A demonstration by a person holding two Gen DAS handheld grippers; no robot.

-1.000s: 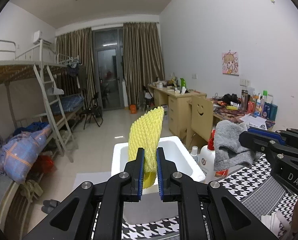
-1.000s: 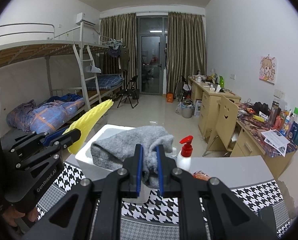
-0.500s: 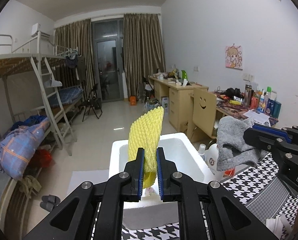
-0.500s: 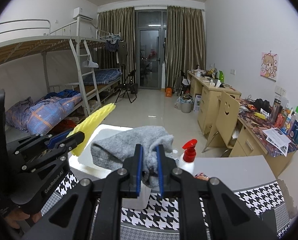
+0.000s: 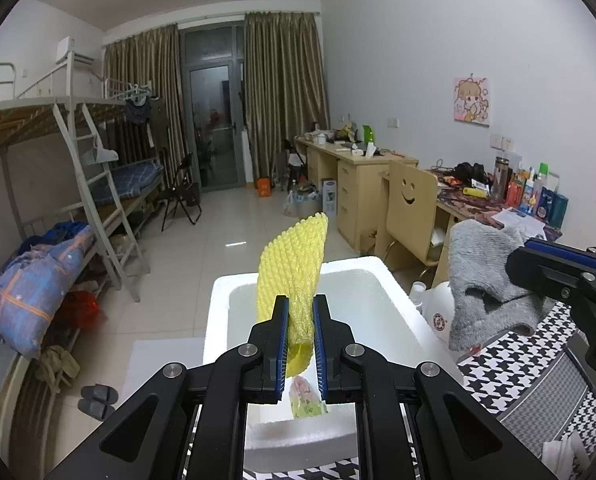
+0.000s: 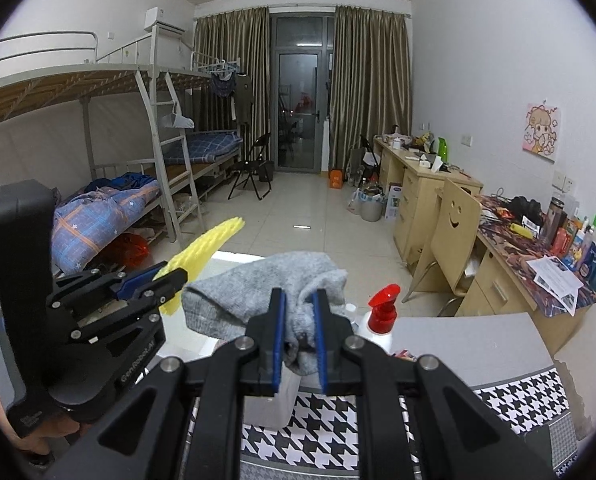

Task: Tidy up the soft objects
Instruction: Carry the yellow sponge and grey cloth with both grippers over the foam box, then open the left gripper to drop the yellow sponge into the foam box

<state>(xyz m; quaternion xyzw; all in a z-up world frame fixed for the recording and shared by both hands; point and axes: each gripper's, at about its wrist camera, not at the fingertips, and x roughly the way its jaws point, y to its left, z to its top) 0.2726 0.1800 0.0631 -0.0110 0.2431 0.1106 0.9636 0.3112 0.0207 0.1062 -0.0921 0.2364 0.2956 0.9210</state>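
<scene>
Yellow foam netting [image 5: 292, 268] stands nearly upright between the blue-padded fingers [image 5: 282, 340] of the left gripper [image 5: 300, 344], which is clamped narrowly on the sleeve's lower end above the open white foam box [image 5: 393, 292]. At the box's near end, just below the netting, lies a small pale packet [image 5: 305, 396] whose make-up cannot be told. To the right, the right gripper [image 6: 299, 336] pinches a grey fleecy cloth [image 6: 258, 292], its jaws drawn close on a bunched fold while the rest of the cloth droops forward and to the left. In the left wrist view the same cloth [image 5: 485, 280] hangs in the air beside the box's right rim, in front of a white bottle [image 5: 437, 312]. The right wrist view shows that bottle's red pump top [image 6: 385, 304] just right of the cloth, and the left gripper [image 6: 170, 280] holding the netting [image 6: 202, 252] at a slant to the left. Both tools hover over a table covered in black-and-white houndstooth cloth [image 6: 321, 436], with a wooden chair [image 6: 453, 232] bearing a smiling face and a bunk bed [image 6: 118, 120] in the room behind.
</scene>
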